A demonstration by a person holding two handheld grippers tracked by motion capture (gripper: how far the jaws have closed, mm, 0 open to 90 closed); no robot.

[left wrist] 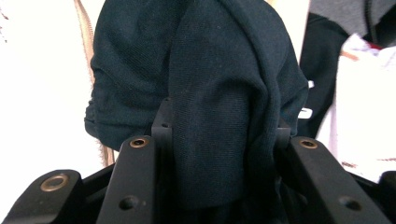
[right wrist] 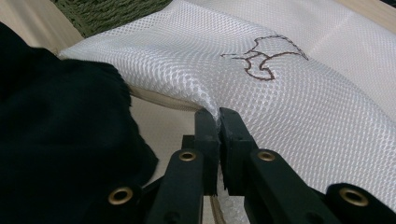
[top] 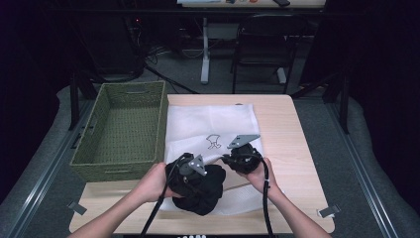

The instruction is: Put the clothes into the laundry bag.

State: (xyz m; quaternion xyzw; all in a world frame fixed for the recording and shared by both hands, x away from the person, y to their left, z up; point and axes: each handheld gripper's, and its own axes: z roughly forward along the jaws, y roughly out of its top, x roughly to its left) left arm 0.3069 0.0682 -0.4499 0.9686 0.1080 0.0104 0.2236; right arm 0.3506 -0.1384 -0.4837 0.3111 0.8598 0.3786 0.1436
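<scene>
A white mesh bag (top: 213, 124) with a small brown embroidered figure (top: 213, 142) lies flat on the wooden table. At its near end sits a bunched dark garment (top: 198, 191). My left gripper (top: 190, 181) is shut on a thick fold of that dark garment (left wrist: 219, 116), which bulges up between the jaws. My right gripper (top: 237, 157) is shut on the edge of the mesh bag (right wrist: 280, 93); the pads pinch a lifted ridge of the mesh (right wrist: 217, 116) at the bag's mouth. The dark garment (right wrist: 60, 140) lies just to the left of it.
A green woven basket (top: 161, 124) stands at the table's left, against the bag's edge. Bare wood (top: 282, 129) runs along the right side of the table. Beyond the far edge are a chair (top: 262, 44) and a table leg on the floor.
</scene>
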